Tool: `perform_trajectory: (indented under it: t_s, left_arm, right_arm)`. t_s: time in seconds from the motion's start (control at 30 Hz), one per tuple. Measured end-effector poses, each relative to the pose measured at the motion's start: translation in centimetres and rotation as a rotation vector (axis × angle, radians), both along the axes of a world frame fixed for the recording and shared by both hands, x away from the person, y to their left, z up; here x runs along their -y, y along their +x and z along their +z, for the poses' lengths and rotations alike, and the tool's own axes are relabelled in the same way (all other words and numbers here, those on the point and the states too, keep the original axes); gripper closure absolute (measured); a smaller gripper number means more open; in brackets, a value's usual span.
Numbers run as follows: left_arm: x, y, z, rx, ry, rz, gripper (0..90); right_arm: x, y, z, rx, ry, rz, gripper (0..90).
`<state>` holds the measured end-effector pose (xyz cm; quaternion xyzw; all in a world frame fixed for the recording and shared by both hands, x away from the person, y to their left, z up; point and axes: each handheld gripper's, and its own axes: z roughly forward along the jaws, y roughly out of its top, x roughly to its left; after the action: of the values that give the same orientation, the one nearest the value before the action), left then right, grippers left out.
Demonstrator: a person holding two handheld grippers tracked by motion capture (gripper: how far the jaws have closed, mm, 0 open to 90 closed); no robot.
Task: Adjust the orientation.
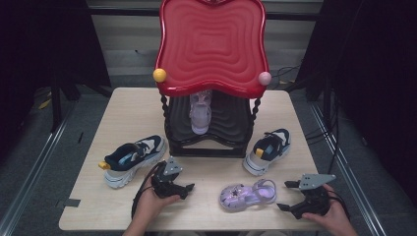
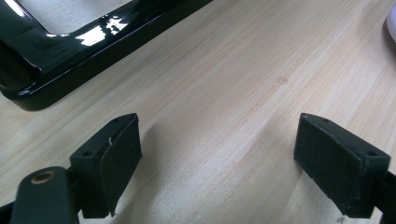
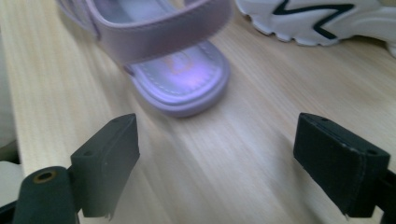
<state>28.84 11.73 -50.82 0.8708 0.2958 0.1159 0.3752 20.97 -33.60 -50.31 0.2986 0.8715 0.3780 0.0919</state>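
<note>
Pale wooden table (image 1: 123, 108), dark surroundings, grey floor either side. Red-topped black shoe rack (image 1: 212, 44) at the far middle; one purple sandal upright on its lower shelf (image 1: 200, 113).

Second purple sandal (image 1: 247, 193) flat on the table near the front edge, toe toward the left, heel strap toward the right. Right gripper (image 1: 284, 195) just beside that heel end, not touching; jaws spread wide, nothing between them. From the right gripper view: sandal heel (image 3: 182, 74) straight ahead of the gap, bare wood between pads (image 3: 112, 163) and sole.

Left gripper (image 1: 188, 189) resting left of the sandal, near but apart, jaws also wide, over bare wood.

Navy-and-white sneaker (image 1: 130, 160) front left of the rack; its mate (image 1: 268, 150) front right, just behind the sandal.
</note>
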Motion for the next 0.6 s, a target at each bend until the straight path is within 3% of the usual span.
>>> perform_trajectory:
  t_s: [0.17,0.33,0.6]
  left_arm:
    - [0.0,0.0,0.0,0.001,-0.001,0.002,14.4]
    - [0.0,0.0,0.0,0.0,0.0,0.003,14.4]
    - [0.1,0.0,0.0,0.0,-0.003,0.005,14.4]
  right_arm:
    - [-1.2,0.1,0.2,-0.005,-0.02,0.041,14.7]
    - [-2.2,0.6,0.5,0.003,0.001,0.049,15.5]
    - [-3.8,1.0,0.1,0.016,-0.046,0.076,24.1]
